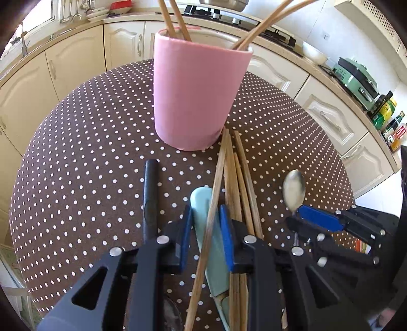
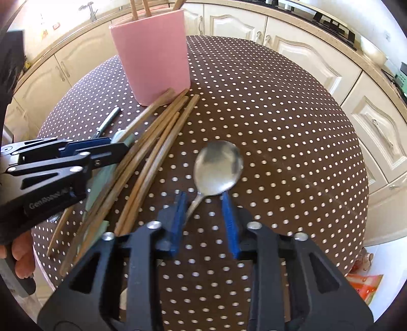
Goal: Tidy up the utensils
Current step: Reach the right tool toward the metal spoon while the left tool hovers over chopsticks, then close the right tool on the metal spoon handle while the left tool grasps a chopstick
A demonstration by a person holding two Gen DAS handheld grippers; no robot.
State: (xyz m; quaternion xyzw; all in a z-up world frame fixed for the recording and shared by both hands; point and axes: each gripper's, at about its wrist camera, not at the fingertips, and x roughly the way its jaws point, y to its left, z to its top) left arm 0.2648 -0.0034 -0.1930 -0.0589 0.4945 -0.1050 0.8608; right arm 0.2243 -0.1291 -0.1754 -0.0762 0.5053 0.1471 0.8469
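Spoon: metal, lifted off the dotted counter, its thin neck between the right gripper jaws, which stood fairly wide, not visibly pinching it.
Loose chopsticks: a wooden bundle lay on the counter left of the spoon, tips just beside the pink cup.
Cup: upright, holding more chopsticks.
Left gripper: jaws wide, straddling one chopstick and a pale teal utensil.
Black handle: lay left of those jaws.
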